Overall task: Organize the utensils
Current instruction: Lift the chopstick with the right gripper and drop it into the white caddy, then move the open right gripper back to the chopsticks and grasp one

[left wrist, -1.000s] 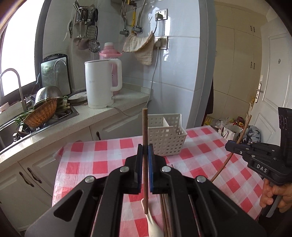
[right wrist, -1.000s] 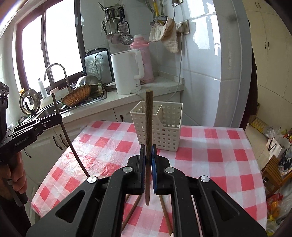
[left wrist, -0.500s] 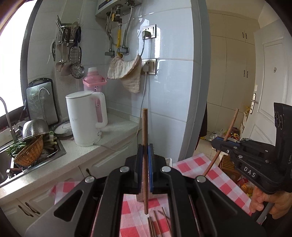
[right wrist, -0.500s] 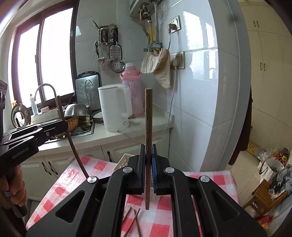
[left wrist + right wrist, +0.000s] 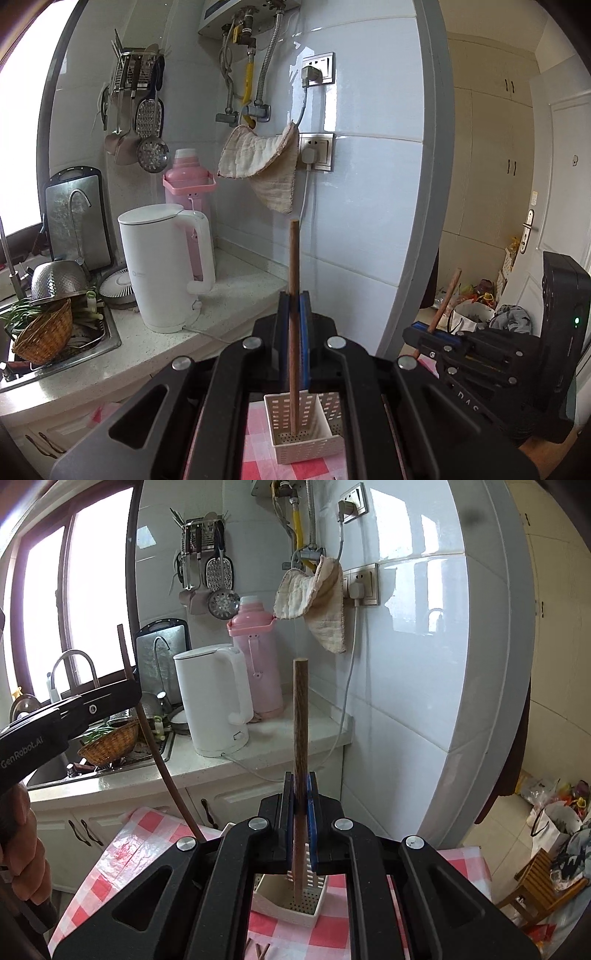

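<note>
Wooden chopstick (image 5: 294,295) clamped in each gripper — above basket rim (image 5: 291,397).

both wrist views looked forward from close above the basket (image 5: 295,435) at 6 o'clock, sharing the kettle (image 5: 210,701) at 10 o'clock.

Home kitchen: sink (image 5: 92,332), kettle (image 5: 166,269)

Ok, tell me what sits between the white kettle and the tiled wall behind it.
A pink thermos stands there, directly behind the white kettle and against the tiled wall. Both wrist views show it.
</note>
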`<state>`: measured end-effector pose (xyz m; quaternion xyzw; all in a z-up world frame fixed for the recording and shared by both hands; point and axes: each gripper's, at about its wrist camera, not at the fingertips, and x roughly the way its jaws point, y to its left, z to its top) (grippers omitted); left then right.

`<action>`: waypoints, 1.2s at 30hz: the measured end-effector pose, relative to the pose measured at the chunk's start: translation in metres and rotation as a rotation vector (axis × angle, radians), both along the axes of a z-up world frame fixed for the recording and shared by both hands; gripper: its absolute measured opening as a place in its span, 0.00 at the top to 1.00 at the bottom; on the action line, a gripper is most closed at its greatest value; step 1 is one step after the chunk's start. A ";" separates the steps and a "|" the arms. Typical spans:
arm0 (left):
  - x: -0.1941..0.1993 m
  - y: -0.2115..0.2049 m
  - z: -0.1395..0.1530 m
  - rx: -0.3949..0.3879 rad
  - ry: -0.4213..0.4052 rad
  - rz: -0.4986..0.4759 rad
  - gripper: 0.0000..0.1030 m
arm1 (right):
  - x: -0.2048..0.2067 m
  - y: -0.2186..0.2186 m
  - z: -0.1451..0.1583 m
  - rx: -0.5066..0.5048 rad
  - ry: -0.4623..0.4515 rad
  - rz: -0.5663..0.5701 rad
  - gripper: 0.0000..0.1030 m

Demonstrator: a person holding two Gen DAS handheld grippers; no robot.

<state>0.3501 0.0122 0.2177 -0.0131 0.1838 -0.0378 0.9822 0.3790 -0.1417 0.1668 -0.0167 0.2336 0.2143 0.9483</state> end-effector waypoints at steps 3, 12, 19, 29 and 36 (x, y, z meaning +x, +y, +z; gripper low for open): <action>0.015 0.002 -0.014 -0.012 0.011 0.011 0.95 | 0.011 0.001 -0.014 -0.005 0.029 0.001 0.92; 0.049 0.005 -0.066 -0.062 0.113 0.016 0.95 | 0.037 0.005 -0.053 -0.019 0.119 0.011 0.92; 0.081 0.001 -0.110 -0.047 0.334 -0.001 0.89 | 0.054 0.016 -0.082 -0.063 0.210 0.053 0.91; 0.071 0.014 -0.110 -0.022 0.294 0.070 0.41 | 0.039 -0.003 -0.070 -0.037 0.107 -0.013 0.46; 0.030 0.030 -0.109 -0.064 0.253 0.095 0.41 | 0.001 -0.038 -0.073 -0.013 0.085 -0.066 0.35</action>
